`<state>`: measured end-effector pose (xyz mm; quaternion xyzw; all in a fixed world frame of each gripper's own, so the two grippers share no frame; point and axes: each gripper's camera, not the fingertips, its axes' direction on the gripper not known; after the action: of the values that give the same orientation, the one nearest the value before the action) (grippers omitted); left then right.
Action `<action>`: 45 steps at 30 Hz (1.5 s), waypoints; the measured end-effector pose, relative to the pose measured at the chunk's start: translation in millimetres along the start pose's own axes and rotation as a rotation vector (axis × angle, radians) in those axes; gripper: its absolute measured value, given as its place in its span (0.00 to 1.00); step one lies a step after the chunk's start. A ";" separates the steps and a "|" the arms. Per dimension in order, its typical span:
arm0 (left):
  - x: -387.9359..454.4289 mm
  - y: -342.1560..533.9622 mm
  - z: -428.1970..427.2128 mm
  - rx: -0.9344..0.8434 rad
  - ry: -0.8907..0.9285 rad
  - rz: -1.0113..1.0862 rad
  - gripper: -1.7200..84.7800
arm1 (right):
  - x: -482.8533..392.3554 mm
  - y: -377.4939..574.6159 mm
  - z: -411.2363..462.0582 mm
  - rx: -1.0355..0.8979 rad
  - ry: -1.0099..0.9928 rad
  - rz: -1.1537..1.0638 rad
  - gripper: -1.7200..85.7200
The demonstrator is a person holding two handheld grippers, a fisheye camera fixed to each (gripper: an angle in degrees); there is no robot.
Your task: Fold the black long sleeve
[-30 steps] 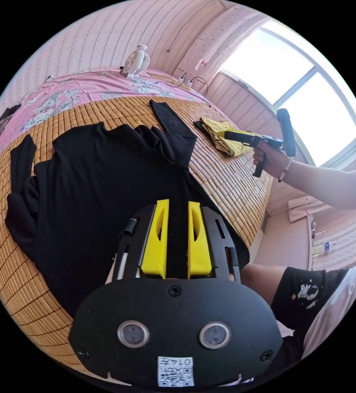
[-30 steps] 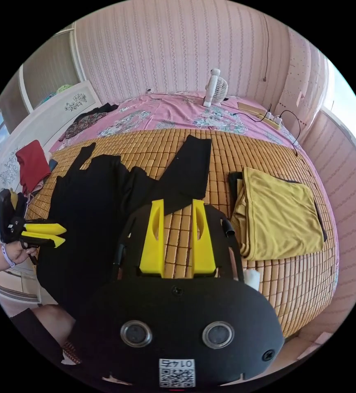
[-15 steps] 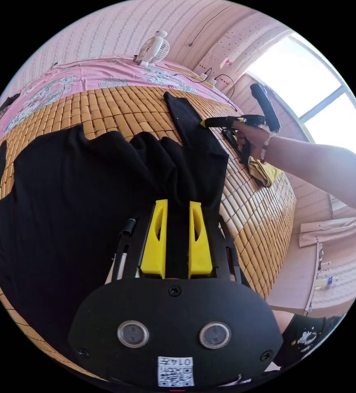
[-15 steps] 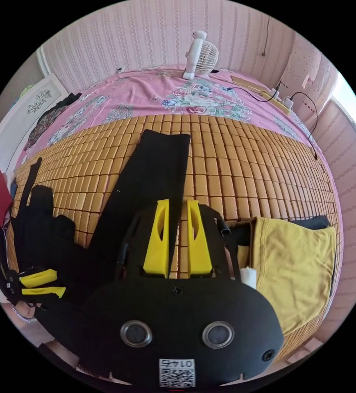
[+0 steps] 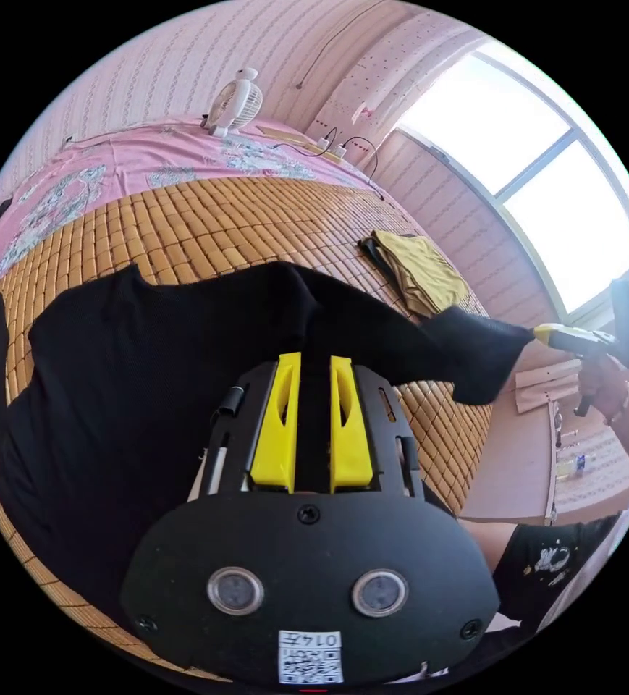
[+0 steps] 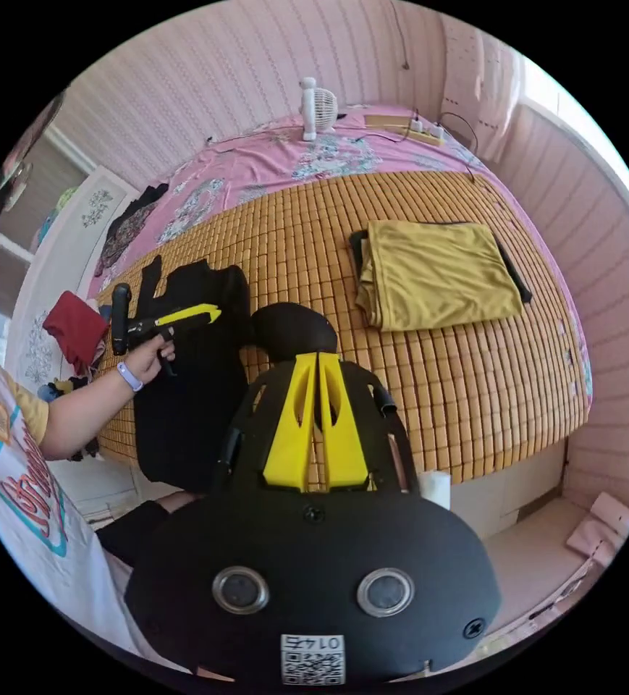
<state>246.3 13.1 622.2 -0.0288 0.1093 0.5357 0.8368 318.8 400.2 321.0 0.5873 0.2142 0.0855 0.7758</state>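
The black long sleeve (image 5: 148, 376) lies spread on the bamboo mat (image 6: 415, 347), one sleeve (image 5: 473, 347) pulled off the bed edge by the right gripper (image 6: 318, 362), its jaws pinched on the cuff. The left gripper (image 5: 313, 362) hovers over the shirt body, jaws slightly apart, holding nothing. A folded yellow garment (image 6: 437, 271) lies just beside it on the mat, a small fan (image 6: 315, 108) well beyond.

black long sleeve (image 5: 148, 376) | yellow fingers (image 6: 294, 427) | mustard garment (image 6: 437, 271) | pink floral sheet (image 6: 292, 163)

Folded yellow garment (image 6: 437, 271), white fan (image 6: 316, 107)
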 end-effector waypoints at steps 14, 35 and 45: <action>19.9 -79.8 43.8 -0.100 -0.148 0.105 0.11 | 106.3 76.2 54.2 -0.061 0.132 0.318 0.12; 7.1 -150.1 77.6 -0.147 -0.180 -0.071 0.03 | 142.4 87.3 62.7 -0.005 0.291 0.448 0.08; 19.1 -157.6 50.9 -0.170 -0.238 0.010 0.07 | 145.6 99.2 85.2 -0.011 0.218 0.504 0.06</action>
<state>404.0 -28.3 656.8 -0.0351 -0.0364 0.5469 0.8357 497.6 410.9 399.8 0.6053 0.1429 0.3397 0.7056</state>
